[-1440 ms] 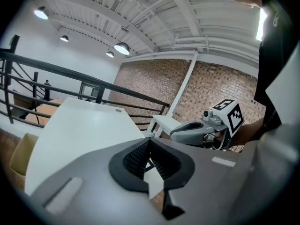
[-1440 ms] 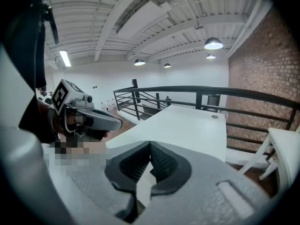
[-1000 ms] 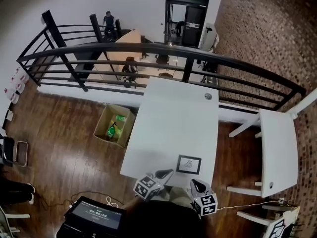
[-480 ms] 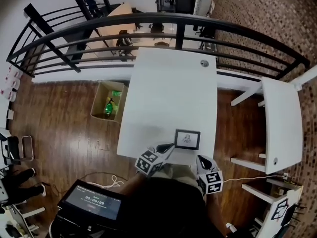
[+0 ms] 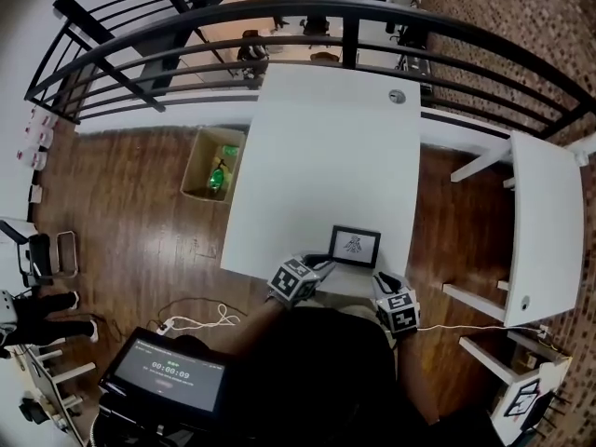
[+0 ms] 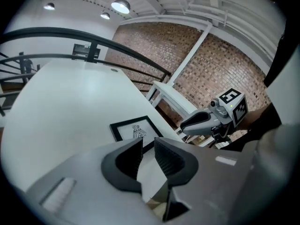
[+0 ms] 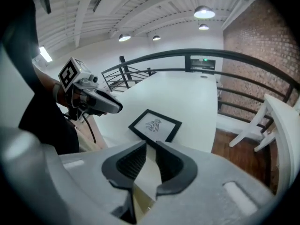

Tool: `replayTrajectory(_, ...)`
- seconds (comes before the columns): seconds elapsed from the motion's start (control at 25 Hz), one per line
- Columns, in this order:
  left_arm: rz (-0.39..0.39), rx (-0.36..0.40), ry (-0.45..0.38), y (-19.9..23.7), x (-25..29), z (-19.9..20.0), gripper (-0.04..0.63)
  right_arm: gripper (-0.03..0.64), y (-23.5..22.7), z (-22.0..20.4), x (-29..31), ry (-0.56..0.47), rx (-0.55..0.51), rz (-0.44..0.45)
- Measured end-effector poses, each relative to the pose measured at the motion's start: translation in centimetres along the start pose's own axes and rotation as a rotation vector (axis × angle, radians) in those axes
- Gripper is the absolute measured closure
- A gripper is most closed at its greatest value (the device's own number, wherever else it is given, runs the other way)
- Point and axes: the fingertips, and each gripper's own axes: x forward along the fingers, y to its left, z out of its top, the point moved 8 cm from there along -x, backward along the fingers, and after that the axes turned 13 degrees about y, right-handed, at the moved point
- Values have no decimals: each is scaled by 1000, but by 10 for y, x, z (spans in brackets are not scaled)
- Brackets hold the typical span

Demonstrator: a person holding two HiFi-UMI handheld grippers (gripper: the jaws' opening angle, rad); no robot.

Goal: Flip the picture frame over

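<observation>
Head view only: cardboard box (image 5: 197,164); everywhere: picture frame (image 5: 355,246)

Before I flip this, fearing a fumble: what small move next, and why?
Probably ease the left gripper to the near edge of the picture frame. It lies face up on the white table; the jaws of this and the right gripper have just been opening, empty.

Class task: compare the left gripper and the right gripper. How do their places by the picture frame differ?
The left gripper sits close by the picture frame's near left corner; the right gripper hangs back, short of its right corner. The left gripper angles in from the frame's left, the right gripper from its near side. Both jaws have just been opening: slightly apart, nothing between them.
</observation>
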Motion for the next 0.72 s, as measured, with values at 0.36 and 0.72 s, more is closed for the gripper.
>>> replayTrajectory(0.36,86,-27,186,15,45,-23,441,499,-18,-3,48,166,-60,72)
replayTrajectory(0.72,84,-51,277,30,54,-26,422,482,-17,9,69,232,-55,92)
